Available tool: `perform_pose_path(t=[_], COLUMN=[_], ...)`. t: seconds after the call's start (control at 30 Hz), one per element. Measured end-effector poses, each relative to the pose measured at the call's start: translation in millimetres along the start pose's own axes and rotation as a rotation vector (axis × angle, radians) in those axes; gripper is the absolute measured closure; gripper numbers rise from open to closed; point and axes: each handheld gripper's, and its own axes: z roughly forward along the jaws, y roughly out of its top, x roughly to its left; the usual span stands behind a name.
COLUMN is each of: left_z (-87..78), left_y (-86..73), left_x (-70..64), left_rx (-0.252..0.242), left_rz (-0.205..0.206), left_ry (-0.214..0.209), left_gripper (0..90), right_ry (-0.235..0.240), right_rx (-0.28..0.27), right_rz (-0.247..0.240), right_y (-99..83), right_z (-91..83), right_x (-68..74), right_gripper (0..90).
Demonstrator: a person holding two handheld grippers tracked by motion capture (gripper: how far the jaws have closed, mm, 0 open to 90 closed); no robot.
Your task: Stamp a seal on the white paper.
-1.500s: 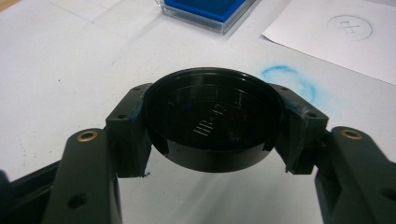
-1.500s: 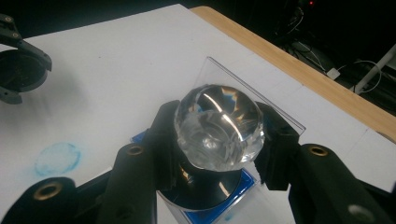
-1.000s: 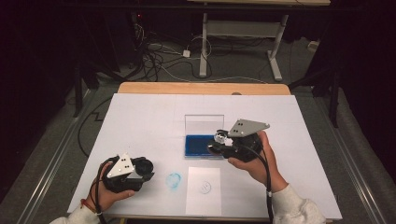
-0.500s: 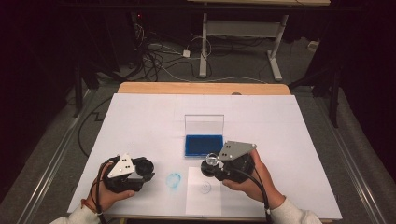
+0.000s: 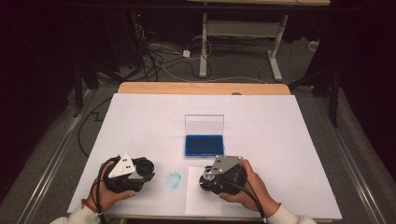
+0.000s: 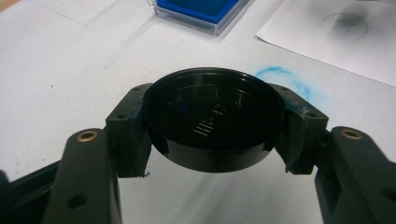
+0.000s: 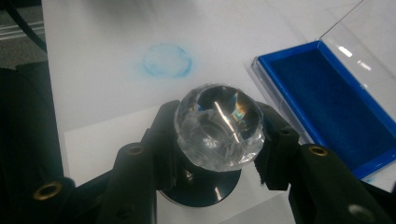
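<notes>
Presently, a stamp (image 7: 218, 128) is clamped by the right gripper (image 5: 211, 176) over the paper (image 5: 198, 205) at the table's (image 5: 289, 140) near edge, its cap (image 6: 212, 116) gripped by the left gripper (image 5: 140, 169); inking judged done, stamping pending.

One blue ink pad (image 5: 204, 145) with its single clear lid raised; one sheet of paper (image 5: 195, 199); one blue ring-shaped smudge (image 5: 173, 180); one black round cap (image 6: 213, 117); one crystal-topped stamp (image 7: 218, 125) — and two grippers, left (image 5: 144, 167) and right (image 5: 206, 177), one thing in each.
</notes>
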Motion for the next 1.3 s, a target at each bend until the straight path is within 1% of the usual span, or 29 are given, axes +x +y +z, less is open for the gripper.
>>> perform_pose_path(t=[0.13, 0.3, 0.47, 0.67, 0.83, 0.9, 1.0, 1.17, 1.23, 1.3], left_z=[0.0, 0.0, -0.6, -0.3, -0.3, -0.3, -0.5, -0.4, -0.5, -0.2], left_y=[-0.3, -0.1, -0.6, -0.6, -0.8, -0.6, -0.2, -0.1, -0.2, -0.3], left_x=[0.2, -0.1, 0.1, -0.2, 0.5, 0.2, -0.1, -0.7, -0.8, -0.9], left_rx=[0.0, 0.0, -0.001, 0.001, 0.001, 0.001, 0.003, 0.005, 0.005, 0.007], left_rz=[-0.002, -0.001, -0.004, -0.004, -0.005, -0.004, -0.002, 0.001, 0.0, 0.003], left_ry=[-0.001, 0.0, 0.001, 0.002, 0.004, 0.002, 0.001, 0.004, 0.004, 0.002], left_gripper=[36.4, 36.4, 36.4, 36.4, 36.4, 36.4, 36.4, 36.4, 36.4, 36.4], right_ry=[0.005, -0.007, 0.001, 0.005, -0.001, -0.001, -0.003, -0.008, -0.007, -0.024], right_rx=[0.006, 0.013, 0.02, 0.036, 0.04, 0.04, 0.04, 0.042, 0.044, 0.053], right_rz=[-0.004, -0.012, -0.016, -0.018, -0.022, -0.014, -0.017, -0.023, -0.016, -0.046], right_y=[-0.4, -1.3, -2.5, -3.8, -5.4, -6.2, -7.6, -8.6, -9.9, -9.8], right_z=[3.3, 10.5, 14.8, 18.8, 21.4, 22.2, 24.9, 26.4, 26.5, 26.4], right_x=[3.1, 7.6, 10.1, 11.1, 10.3, 9.7, 9.0, 10.7, 11.7, 15.3], right_gripper=[57.0, 57.0, 57.0, 57.0, 57.0, 57.0, 57.0, 57.0, 57.0, 57.0])
